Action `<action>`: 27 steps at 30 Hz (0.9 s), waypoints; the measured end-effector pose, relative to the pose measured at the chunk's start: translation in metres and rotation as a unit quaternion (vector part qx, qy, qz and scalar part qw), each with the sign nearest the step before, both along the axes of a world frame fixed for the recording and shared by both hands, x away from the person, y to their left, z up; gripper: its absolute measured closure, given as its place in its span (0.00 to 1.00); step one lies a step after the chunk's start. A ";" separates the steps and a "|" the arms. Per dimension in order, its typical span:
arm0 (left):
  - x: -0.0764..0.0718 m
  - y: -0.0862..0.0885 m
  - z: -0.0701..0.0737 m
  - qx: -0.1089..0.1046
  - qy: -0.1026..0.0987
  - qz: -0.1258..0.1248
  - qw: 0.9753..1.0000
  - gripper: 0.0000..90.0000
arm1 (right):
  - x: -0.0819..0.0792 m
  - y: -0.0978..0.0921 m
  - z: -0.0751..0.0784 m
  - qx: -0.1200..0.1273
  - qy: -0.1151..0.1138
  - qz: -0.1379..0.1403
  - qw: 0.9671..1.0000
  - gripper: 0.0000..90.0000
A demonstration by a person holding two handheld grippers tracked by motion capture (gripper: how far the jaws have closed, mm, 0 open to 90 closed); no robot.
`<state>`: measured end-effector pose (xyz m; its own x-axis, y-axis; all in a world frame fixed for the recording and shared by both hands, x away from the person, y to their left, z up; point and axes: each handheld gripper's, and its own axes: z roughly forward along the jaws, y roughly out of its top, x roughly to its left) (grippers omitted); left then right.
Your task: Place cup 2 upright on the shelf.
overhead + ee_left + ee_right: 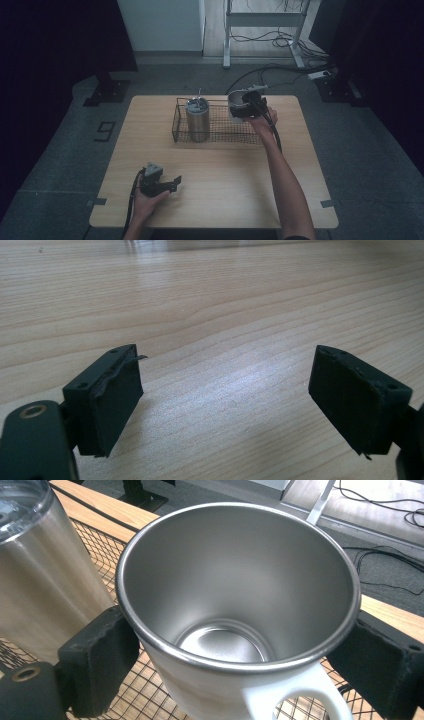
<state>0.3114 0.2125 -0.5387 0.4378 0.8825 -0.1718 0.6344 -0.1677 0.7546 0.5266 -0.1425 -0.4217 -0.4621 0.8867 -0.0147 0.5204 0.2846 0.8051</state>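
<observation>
Right hand-held gripper (240,645) clamped on steel mug (240,590) above wire basket (220,131), beside tumbler (198,120). Left hand-held gripper (225,400) spread apart, unloaded, over surface (225,175).

The left gripper (176,183) lies low at about seven o'clock on the high view, jaws spread wide and pointing toward three o'clock, the left hand (147,199) wrapped round its body. The right forearm stretches up toward one o'clock, where the right gripper (245,107) has its jaws pressed against something held between them.
</observation>
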 end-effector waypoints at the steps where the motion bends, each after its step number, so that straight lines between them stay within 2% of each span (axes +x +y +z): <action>1: 0.000 0.000 0.000 0.000 0.000 0.000 1.000 0.15 | 0.000 0.000 -0.002 0.000 0.001 0.000 1.000 0.10; 18: 0.001 0.000 -0.002 0.002 0.004 -0.002 1.000 0.16 | 0.009 0.001 -0.029 -0.010 0.026 0.004 1.000 0.10; 27: 0.001 0.000 -0.003 0.003 0.006 -0.003 1.000 0.16 | 0.011 0.002 -0.037 -0.018 0.032 0.009 0.999 0.10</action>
